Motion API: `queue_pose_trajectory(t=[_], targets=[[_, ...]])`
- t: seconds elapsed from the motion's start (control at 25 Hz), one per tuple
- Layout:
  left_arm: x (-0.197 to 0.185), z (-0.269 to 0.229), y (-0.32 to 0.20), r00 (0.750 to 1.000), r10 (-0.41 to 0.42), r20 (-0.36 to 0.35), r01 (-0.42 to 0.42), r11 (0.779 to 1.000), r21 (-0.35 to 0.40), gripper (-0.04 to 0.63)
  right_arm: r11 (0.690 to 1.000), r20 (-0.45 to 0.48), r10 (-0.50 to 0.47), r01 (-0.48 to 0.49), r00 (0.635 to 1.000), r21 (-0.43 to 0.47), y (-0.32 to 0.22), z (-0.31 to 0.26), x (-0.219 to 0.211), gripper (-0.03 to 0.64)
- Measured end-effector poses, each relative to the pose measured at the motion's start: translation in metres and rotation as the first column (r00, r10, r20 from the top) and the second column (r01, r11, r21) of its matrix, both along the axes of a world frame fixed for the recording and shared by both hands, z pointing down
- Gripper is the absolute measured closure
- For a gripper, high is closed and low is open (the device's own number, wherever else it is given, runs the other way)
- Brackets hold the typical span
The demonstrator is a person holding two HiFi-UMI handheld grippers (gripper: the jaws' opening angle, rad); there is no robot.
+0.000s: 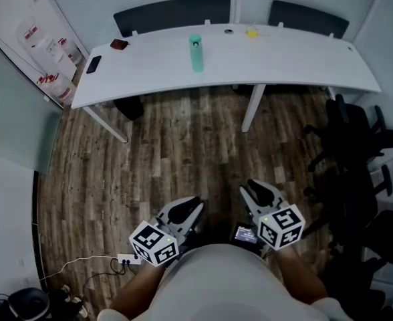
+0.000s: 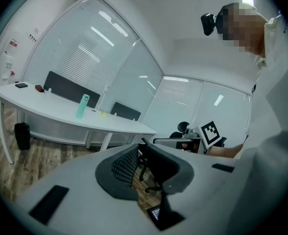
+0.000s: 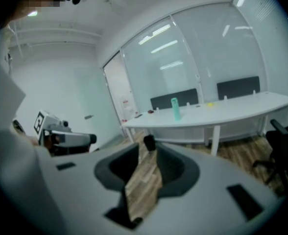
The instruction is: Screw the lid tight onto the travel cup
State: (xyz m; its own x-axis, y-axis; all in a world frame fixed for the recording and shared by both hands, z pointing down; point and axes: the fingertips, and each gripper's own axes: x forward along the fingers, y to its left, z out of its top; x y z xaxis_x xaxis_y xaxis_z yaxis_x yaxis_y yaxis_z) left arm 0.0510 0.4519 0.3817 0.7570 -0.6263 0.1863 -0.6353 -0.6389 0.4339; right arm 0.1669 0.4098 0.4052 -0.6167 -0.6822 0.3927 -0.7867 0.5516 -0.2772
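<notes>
I'm holding the left gripper and right gripper slightly apart and empty, well away from the teal travel cup. It's probably light, rigid and slick, so I'm planning on the body mid-height and the lid by its rim.

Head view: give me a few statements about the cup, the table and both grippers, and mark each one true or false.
1. The travel cup stands upright on the white table. True.
2. The left gripper has its fingers clamped on the cup. False: it is held near the person's body, far from the table, with nothing between its fingers.
3. The right gripper is empty, and floor shows through the gap between its fingers. True.
4. The dark phone lies to the right of the cup. False: it lies near the table's left end.
</notes>
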Motion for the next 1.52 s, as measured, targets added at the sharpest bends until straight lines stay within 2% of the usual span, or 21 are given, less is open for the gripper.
queue_pose_trajectory(t=[0.4, 0.72, 1.08, 1.52], targets=[[0.017, 0.009, -0.017, 0.999, -0.046, -0.006, 0.045, 0.999, -0.008, 0.540, 1.000, 0.001, -0.028, 0.028, 1.000, 0.000, -0.018, 0.008, 0.024, 0.509], [0.015, 0.009, -0.036, 0.998, -0.067, -0.004, 0.067, 0.998, -0.017, 0.540, 0.999, -0.010, -0.035, 0.035, 0.999, -0.017, -0.036, 0.015, 0.026, 0.509], [-0.019, 0.014, -0.092, 0.998, -0.056, 0.006, 0.056, 0.998, 0.001, 0.540, 0.999, -0.017, -0.032, 0.032, 0.999, -0.017, -0.082, 0.021, -0.007, 0.509], [-0.080, 0.012, -0.184, 1.000, 0.007, -0.003, -0.007, 1.000, -0.018, 0.540, 1.000, -0.043, -0.012, 0.011, 0.999, -0.028, -0.166, 0.019, -0.077, 0.509]])
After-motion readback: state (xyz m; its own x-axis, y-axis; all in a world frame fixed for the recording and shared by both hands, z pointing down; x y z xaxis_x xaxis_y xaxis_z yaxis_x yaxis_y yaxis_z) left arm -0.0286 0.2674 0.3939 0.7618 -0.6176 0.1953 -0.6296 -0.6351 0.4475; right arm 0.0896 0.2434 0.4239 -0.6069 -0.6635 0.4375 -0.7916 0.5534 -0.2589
